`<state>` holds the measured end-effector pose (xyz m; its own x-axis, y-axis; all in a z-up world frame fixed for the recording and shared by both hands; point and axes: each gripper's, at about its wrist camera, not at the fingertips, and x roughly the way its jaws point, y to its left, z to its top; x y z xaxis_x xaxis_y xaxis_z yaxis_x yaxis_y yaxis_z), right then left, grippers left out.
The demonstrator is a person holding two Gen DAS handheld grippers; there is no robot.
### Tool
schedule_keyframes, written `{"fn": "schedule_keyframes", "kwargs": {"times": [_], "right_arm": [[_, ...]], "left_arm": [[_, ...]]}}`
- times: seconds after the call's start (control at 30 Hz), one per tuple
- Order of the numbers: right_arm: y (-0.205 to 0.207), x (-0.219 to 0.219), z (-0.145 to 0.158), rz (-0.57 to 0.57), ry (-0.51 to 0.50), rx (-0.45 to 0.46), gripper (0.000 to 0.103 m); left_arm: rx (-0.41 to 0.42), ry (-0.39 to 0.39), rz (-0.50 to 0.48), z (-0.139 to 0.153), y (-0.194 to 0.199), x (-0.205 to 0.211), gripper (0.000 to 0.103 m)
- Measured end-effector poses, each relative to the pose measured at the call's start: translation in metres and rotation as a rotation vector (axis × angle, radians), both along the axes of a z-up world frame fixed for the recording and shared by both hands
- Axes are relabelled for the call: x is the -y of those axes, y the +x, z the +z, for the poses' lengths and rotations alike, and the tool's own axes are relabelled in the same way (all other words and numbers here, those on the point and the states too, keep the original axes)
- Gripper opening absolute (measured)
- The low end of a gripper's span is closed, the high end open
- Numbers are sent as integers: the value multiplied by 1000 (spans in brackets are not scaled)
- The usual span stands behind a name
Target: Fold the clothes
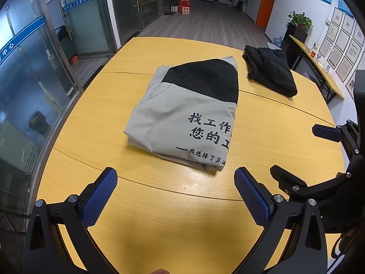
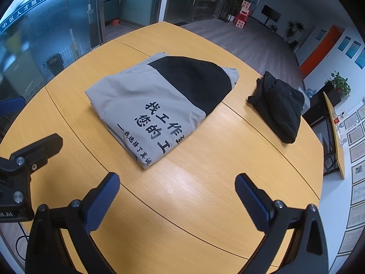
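A grey garment [image 1: 182,118] [image 2: 146,105] with a black panel and black printed characters lies folded into a neat packet in the middle of the yellow table [image 1: 159,217] [image 2: 205,182]. My left gripper [image 1: 175,182] hovers open above the table, just short of the packet's near edge, with nothing between its blue pads. My right gripper [image 2: 178,187] is open too, empty, near the packet's front corner. In the left wrist view the right gripper [image 1: 296,155] shows at the right edge. In the right wrist view part of the left gripper [image 2: 34,150] shows at the left.
A folded black garment [image 1: 271,73] [image 2: 278,109] lies at the table's far right. Glass partitions [image 1: 34,68] stand to the left. A narrow yellow side table [image 1: 319,66] and a wall of framed papers [image 2: 358,159] are to the right. Bare wood floor [image 1: 205,20] lies beyond the table.
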<state>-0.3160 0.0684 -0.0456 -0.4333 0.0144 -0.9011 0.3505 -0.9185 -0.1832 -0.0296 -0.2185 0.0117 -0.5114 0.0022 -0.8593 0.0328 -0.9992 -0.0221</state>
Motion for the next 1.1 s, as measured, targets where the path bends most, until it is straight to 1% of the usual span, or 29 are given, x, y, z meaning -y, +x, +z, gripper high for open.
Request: {"fn": "schedule_keyframes", "kwargs": {"times": [0.27,0.47,0.9,1.1], "right_arm": [[2,-1,2,-5,3,-3,103],[3,-2,4,-8,12,-5,103],[6,0,6,-3,14,-8,103],[5,1,6,-4,11,-4,103]], "left_arm": [[-3,-20,14,1,2,2,103],[-4,-31,6,2,5,1,103],[-1,-21,4,2,7,4,103],[2,-35,5,1,5,5,103]]}}
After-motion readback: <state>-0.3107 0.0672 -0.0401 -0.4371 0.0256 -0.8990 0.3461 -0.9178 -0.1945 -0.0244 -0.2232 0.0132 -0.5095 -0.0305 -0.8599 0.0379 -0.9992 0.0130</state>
